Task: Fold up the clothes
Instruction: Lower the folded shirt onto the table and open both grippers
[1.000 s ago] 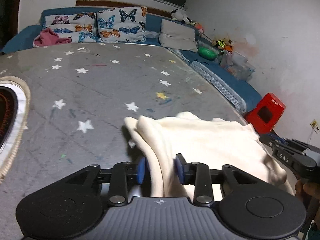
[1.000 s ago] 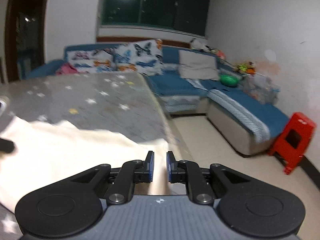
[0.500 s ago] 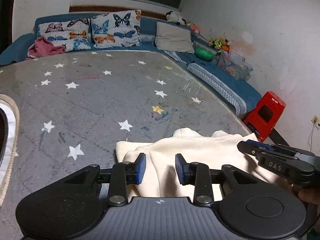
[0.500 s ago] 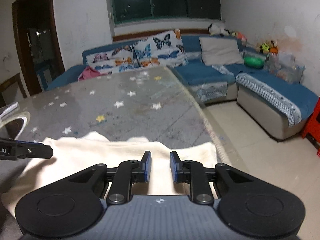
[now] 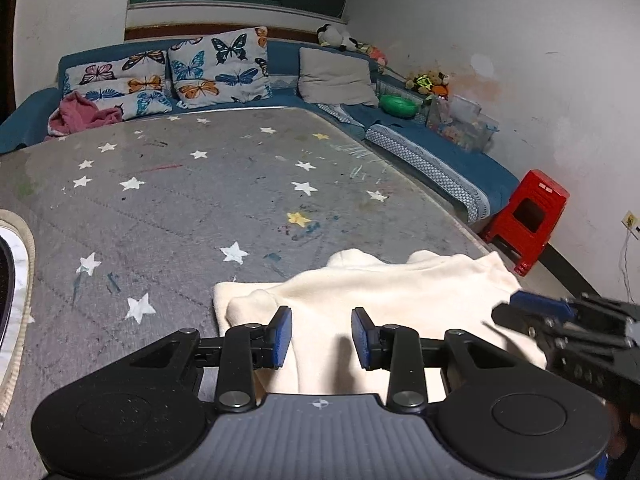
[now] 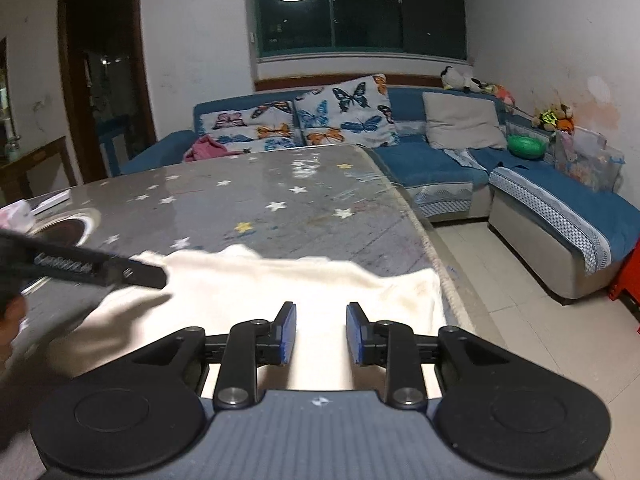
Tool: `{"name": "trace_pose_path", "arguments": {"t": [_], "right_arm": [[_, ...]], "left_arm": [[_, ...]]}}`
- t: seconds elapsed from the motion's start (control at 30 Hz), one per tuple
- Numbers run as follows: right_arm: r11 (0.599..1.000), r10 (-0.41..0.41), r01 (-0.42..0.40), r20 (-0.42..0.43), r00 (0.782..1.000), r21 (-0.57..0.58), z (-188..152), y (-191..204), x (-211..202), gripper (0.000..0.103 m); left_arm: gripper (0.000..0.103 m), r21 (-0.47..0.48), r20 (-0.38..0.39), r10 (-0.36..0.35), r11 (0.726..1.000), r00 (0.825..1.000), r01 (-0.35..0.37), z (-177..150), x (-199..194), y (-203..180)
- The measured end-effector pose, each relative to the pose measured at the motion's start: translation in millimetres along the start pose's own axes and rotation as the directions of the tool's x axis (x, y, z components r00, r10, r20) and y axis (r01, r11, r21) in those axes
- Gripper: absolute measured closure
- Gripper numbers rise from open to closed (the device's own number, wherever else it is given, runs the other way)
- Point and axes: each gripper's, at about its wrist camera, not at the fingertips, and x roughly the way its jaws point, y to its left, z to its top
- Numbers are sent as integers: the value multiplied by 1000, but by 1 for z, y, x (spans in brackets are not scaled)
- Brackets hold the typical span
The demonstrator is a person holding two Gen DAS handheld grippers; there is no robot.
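Comparing with a second ago, I see my left gripper has let go of the soft cream fleece garment, jaws now wide and empty like my right gripper, the cloth lying rumpled at the near edge of the star-print grey table.
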Motion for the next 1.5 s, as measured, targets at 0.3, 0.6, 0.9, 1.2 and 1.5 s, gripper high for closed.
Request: {"name": "trace_pose_path", "arguments": {"t": [0.3,0.6,0.9,1.2,1.5], "right_arm": [[996,-42,42,4,999,-79,-34,13,-31,76],[997,-79,80,-11,997,13,-47,2,-43,76],[995,-67,64,40,997,80,-36,-11,-50,77],[993,-97,95,36,995,69,-35,-6,-46,76],[995,-93,93,10,996,35,-39,8,-29,57]], "left_arm": [[67,80,1,-48,996,999,48,-29,-27,-19],[65,91,8,-47,995,999,46,-48,-37,-16],[65,103,16,-32,994,999,30,-54,-37,-13],[63,72,24,-17,997,1000,16,-53,-43,-8],[56,54,-6,9,999,1000,-9,-59,-40,-3]]}}
